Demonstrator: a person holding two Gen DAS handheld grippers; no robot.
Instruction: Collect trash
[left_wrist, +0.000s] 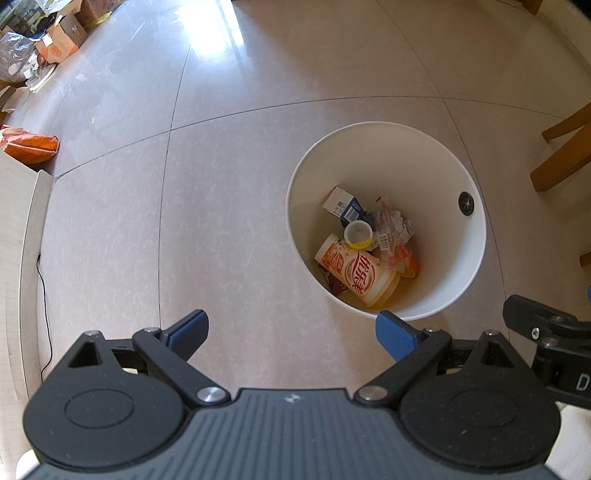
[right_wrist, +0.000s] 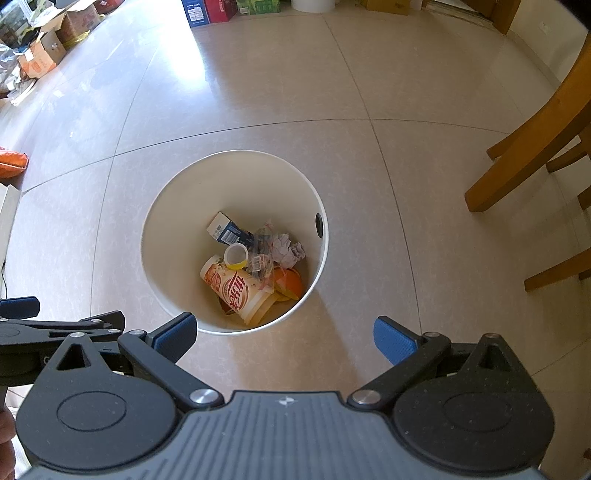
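Observation:
A white round bin (left_wrist: 388, 147) (right_wrist: 236, 166) stands on the tiled floor. Inside lie a red-and-white paper cup (left_wrist: 351, 273) (right_wrist: 236, 290), a small yellow-rimmed plastic cup (left_wrist: 357, 234) (right_wrist: 236, 255), a blue-and-white carton (left_wrist: 341, 203) (right_wrist: 225, 229), crumpled paper (left_wrist: 400, 225) (right_wrist: 290, 249), clear wrappers and orange peel (right_wrist: 288, 280). My left gripper (left_wrist: 291, 332) hangs open above the floor, just left of the bin, with nothing between its blue pads. My right gripper (right_wrist: 284, 338) is open and empty too, at the bin's near rim. Each gripper shows at the other view's edge.
Wooden chair legs (right_wrist: 535, 140) (left_wrist: 561, 151) stand to the right of the bin. Cardboard boxes (left_wrist: 62, 37) (right_wrist: 40, 55) and bags crowd the far left wall. An orange bag (left_wrist: 33, 147) lies at the left. A black cable (left_wrist: 44, 306) runs along a white unit.

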